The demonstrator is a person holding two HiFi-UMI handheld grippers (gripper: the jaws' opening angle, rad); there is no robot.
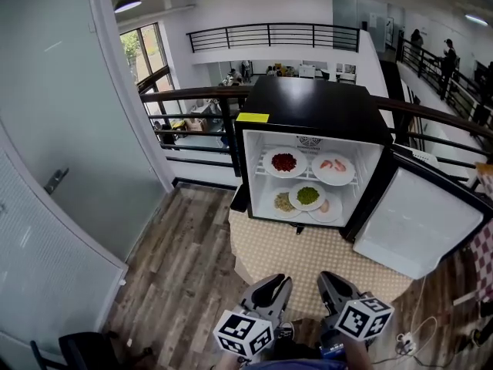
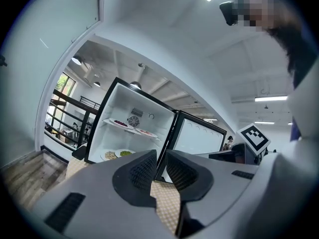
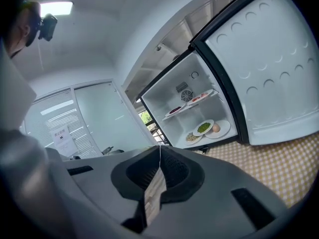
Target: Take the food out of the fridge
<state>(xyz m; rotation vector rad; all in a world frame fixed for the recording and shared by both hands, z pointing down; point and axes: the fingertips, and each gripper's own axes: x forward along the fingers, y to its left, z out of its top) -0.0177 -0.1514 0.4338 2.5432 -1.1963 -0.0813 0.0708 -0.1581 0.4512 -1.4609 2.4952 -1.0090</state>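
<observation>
Food (image 1: 308, 195) sits on five plates inside the open mini fridge (image 1: 316, 118), which stands on a round cloth-covered counter (image 1: 308, 257) at 12 o'clock from both tools. On the wire shelf (image 1: 308, 179), a plate of red food (image 1: 268, 165) lies toward 9 o'clock and a plate of pink pieces (image 1: 350, 174) toward 3 o'clock. On the fridge floor are a plate of pale grains (image 1: 276, 207) at 9 o'clock, a plate of green food (image 1: 307, 207) in the centre, and a plate with a pale round lump (image 1: 336, 210), maybe an egg, at 3 o'clock. These three crowd together; whether they overlap or only touch I cannot tell. The door (image 1: 420, 230) is swung wide to 4 o'clock, clear of the opening. The left hand-held gripper (image 1: 282, 281) and right hand-held gripper (image 1: 327, 277) sit side by side at 6 o'clock, at the near counter edge and well apart from any plate. Both have their jaws together with nothing between them. My judgement is that this is the approach. The jaws should be spread before they cross the fridge's front lip, not inside it. The floor plates look the easier start. Pinch a rim at its 6 o'clock edge, lift only slightly since the wire shelf sits close above, and draw straight back toward 6 o'clock. Keep each plate level, because loose grains and the round lump would likely slide or roll. The crowded plates may drag a neighbour, so take an outer one first. The right tool should mind the door edge.
</observation>
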